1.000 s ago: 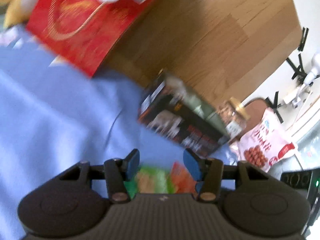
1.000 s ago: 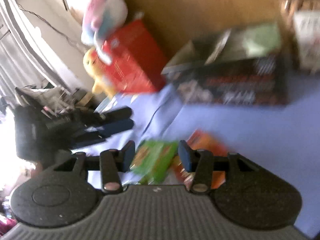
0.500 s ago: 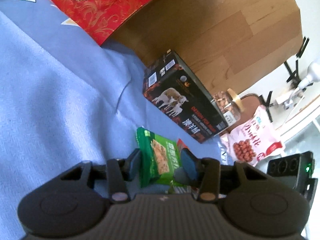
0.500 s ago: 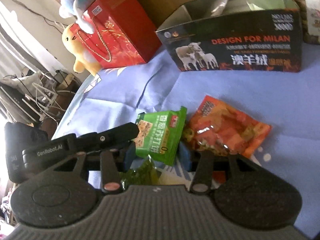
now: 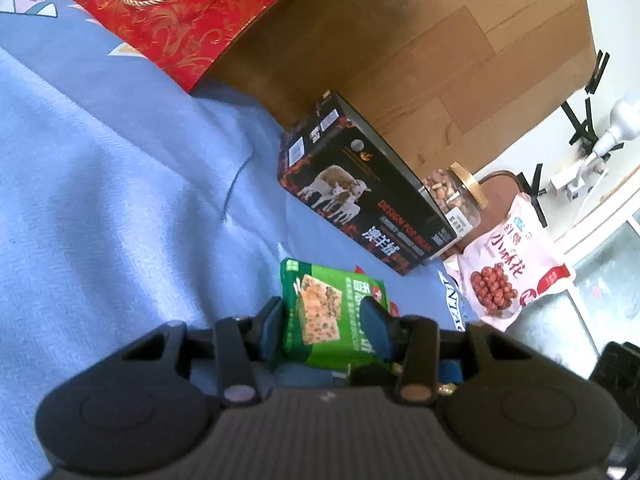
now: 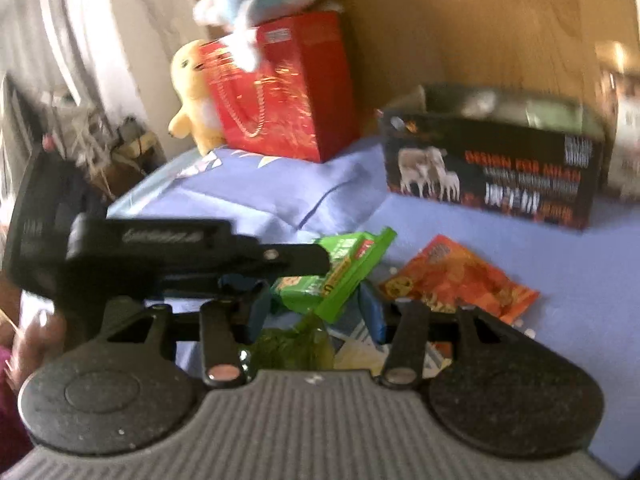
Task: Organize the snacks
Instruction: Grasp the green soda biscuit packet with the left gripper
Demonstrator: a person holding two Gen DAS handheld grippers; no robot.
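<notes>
A green cracker packet (image 5: pixel 332 312) lies between the fingers of my left gripper (image 5: pixel 324 330), whose jaws stand on either side of it; in the right wrist view the packet (image 6: pixel 340 268) is lifted off the blue cloth. An orange snack packet (image 6: pixel 460 276) lies flat on the cloth to its right. My right gripper (image 6: pixel 312 312) is open and empty, just above a dark green packet (image 6: pixel 296 344). The open black box with sheep pictures (image 5: pixel 360 192) (image 6: pixel 492 168) stands at the back.
A red gift bag (image 6: pixel 280 88) (image 5: pixel 172 12) with plush toys (image 6: pixel 192 92) stands at the back left. A nut jar (image 5: pixel 456 196) and a pink peanut bag (image 5: pixel 508 264) lie right of the box. A wooden board (image 5: pixel 400 40) rises behind.
My left gripper has closed in around the green packet and raised it off the cloth. My right gripper has pulled back and tilted up, staying open.
</notes>
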